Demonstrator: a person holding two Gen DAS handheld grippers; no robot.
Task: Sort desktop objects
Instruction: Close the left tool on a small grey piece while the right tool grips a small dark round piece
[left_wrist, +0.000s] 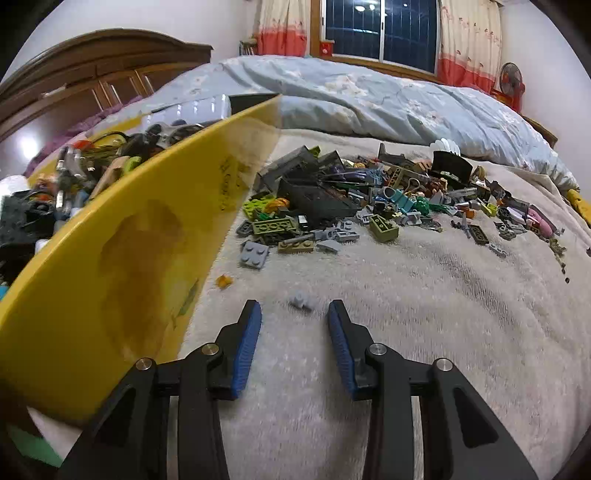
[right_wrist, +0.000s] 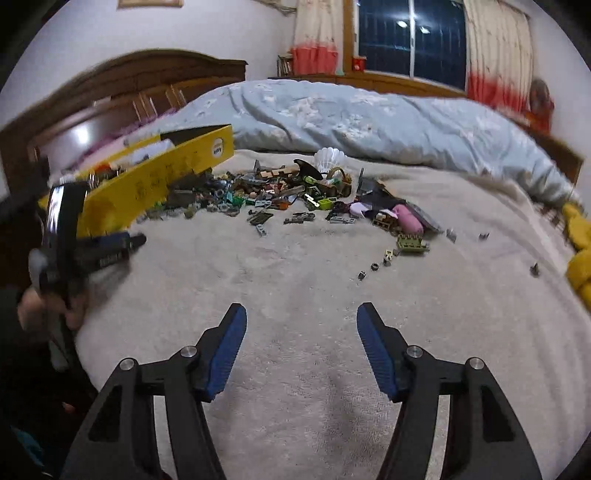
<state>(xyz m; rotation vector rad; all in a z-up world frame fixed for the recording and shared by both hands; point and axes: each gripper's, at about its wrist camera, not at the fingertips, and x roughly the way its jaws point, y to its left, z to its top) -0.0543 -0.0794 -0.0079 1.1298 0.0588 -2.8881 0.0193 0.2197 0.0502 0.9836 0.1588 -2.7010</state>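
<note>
A heap of small toy bricks (left_wrist: 369, 199) lies on a pale fleece blanket (left_wrist: 388, 314), also seen in the right wrist view as the brick heap (right_wrist: 295, 195). My left gripper (left_wrist: 294, 308) is open, low over the blanket, and a small grey brick (left_wrist: 303, 302) lies just beyond its fingertips, untouched. A yellow box (left_wrist: 129, 266) full of sorted pieces stands close on its left. My right gripper (right_wrist: 301, 312) is open over bare blanket, well short of the heap, with nothing between its fingers. The left gripper's body and a hand (right_wrist: 66, 266) appear at that view's left edge.
A small orange piece (left_wrist: 224, 281) lies by the yellow box (right_wrist: 155, 184). Stray pieces (right_wrist: 373, 266) dot the blanket to the right, near a pink object (right_wrist: 406, 218) and a green brick (right_wrist: 412, 243). A blue duvet (right_wrist: 351, 118) lies behind; yellow cloth (right_wrist: 580, 258) sits at the right edge.
</note>
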